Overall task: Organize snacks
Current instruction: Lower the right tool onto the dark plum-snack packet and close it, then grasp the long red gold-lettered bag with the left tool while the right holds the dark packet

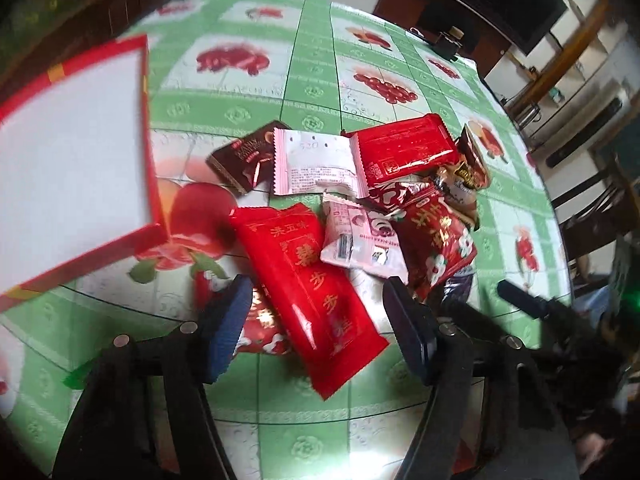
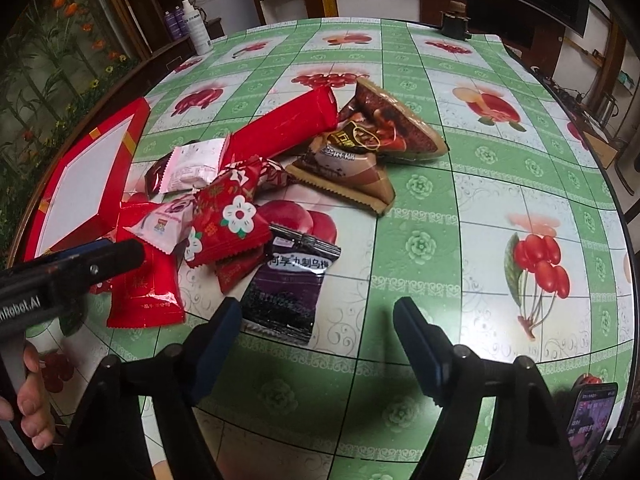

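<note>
A pile of snack packets lies on the table with the green fruit-print cloth [image 1: 304, 92]. My left gripper [image 1: 320, 320] is open, its fingers on either side of a long red packet with gold writing [image 1: 308, 280]. Beyond it lie a pink packet [image 1: 316, 162], a dark brown packet [image 1: 244, 156] and another red packet [image 1: 404, 148]. An open red box with a white inside [image 1: 72, 152] stands at the left. My right gripper [image 2: 316, 332] is open and empty, just short of a black-purple packet [image 2: 288, 284]. Red flower packets [image 2: 228, 216] and brown packets [image 2: 352, 168] lie beyond.
A white bottle [image 2: 196, 26] stands at the table's far left edge and a small dark jar [image 2: 454, 20] at the far edge. A phone [image 2: 588, 412] lies near the right front edge. The left gripper's body [image 2: 68, 268] shows at the left of the right wrist view.
</note>
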A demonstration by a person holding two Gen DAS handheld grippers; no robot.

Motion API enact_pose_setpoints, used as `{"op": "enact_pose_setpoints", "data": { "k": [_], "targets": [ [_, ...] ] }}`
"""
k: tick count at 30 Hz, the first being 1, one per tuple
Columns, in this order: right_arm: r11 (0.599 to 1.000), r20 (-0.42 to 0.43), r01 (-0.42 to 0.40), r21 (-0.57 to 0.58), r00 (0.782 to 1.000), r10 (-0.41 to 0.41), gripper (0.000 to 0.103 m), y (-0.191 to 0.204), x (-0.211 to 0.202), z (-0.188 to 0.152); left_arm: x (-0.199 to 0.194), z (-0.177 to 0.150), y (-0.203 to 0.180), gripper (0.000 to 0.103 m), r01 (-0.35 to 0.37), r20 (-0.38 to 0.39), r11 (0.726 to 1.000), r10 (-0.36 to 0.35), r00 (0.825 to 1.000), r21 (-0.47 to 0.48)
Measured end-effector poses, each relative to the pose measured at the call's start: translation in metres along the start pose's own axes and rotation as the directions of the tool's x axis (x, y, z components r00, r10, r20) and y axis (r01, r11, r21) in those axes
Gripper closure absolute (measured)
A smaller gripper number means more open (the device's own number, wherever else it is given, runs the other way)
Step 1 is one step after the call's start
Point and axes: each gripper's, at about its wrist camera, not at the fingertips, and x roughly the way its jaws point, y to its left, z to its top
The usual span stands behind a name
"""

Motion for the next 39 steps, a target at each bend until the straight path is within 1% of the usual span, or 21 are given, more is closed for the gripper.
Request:
{"op": "enact_pose_setpoints", "data": {
  "k": [2, 6, 11, 14, 20, 22, 25, 29, 30, 31, 32, 33, 34, 36, 39],
  "targets": [
    [1.0, -0.003, 0.003, -0.002, 1.0, -0.003, 0.026, 0.001, 0.003, 0.001, 0.001, 0.004, 0.0, 0.037, -0.001, -0.002, 1.0, 0.001, 1.0, -0.004],
    [1.0, -0.016, 0.005, -0.005, 1.0, -0.005, 0.028, 0.002, 0.009, 0.003, 0.004, 0.008, 0.0, 0.037, -0.019, -0.013, 1.0, 0.019, 1.0, 0.003],
    [1.0, -0.013, 0.019, -0.021, 1.0, -0.019, 0.035, 0.005, 0.013, 0.003, 0.01, 0.009, 0.009, 0.037, -0.033, -0.036, 0.999, 0.033, 0.999, -0.009],
    [1.0, -0.008, 0.022, -0.022, 1.0, -0.022, 0.039, 0.005, 0.012, 0.003, 0.016, 0.006, 0.01, 0.037, -0.015, -0.062, 1.0, 0.014, 0.998, -0.011],
    [0.999, -0.001, 0.036, -0.031, 0.999, -0.036, 0.041, 0.003, 0.011, 0.001, 0.016, -0.007, 0.007, 0.037, -0.009, -0.074, 0.999, 0.012, 0.997, 0.042],
    [0.998, 0.003, 0.047, -0.037, 0.999, -0.046, 0.042, 0.004, 0.012, 0.001, 0.018, -0.007, 0.005, 0.037, -0.029, -0.064, 0.998, 0.032, 0.997, 0.05],
    [0.998, 0.002, 0.056, -0.037, 0.998, -0.056, 0.042, 0.005, 0.014, 0.004, 0.02, -0.001, 0.003, 0.037, -0.016, -0.072, 0.999, 0.019, 0.997, 0.041],
    [0.999, 0.004, 0.046, -0.017, 0.999, -0.046, 0.042, 0.002, 0.016, 0.008, 0.027, 0.005, -0.007, 0.037, -0.057, -0.069, 0.995, 0.062, 0.996, 0.076],
    [0.999, 0.004, 0.044, -0.011, 0.999, -0.044, 0.042, 0.001, 0.016, 0.01, 0.029, 0.005, -0.009, 0.039, -0.063, -0.064, 0.994, 0.069, 0.996, 0.086],
    [0.999, 0.005, 0.046, -0.006, 0.999, -0.046, 0.042, 0.001, 0.017, 0.011, 0.029, 0.006, -0.01, 0.047, -0.068, -0.059, 0.994, 0.074, 0.996, 0.09],
    [0.999, 0.008, 0.048, -0.002, 0.999, -0.048, 0.044, 0.0, 0.017, 0.013, 0.029, 0.007, -0.011, 0.049, -0.06, -0.052, 0.994, 0.065, 0.997, 0.09],
    [0.999, 0.011, 0.048, 0.002, 0.999, -0.048, 0.048, -0.001, 0.017, 0.013, 0.029, 0.008, -0.009, 0.054, -0.039, -0.053, 0.996, 0.043, 0.998, 0.078],
    [0.999, 0.017, 0.046, 0.009, 0.999, -0.046, 0.056, -0.003, 0.016, 0.014, 0.029, 0.008, -0.009, 0.06, -0.028, -0.05, 0.997, 0.032, 0.998, 0.073],
    [0.999, 0.021, 0.034, 0.024, 0.999, -0.035, 0.062, -0.007, 0.016, 0.013, 0.026, 0.008, -0.01, 0.065, -0.01, -0.041, 0.996, 0.014, 0.999, 0.084],
    [0.999, 0.027, 0.023, 0.03, 0.999, -0.024, 0.068, -0.013, 0.014, 0.012, 0.025, 0.006, -0.015, 0.07, 0.02, -0.047, 0.994, -0.015, 0.999, 0.106]
  ]
}}
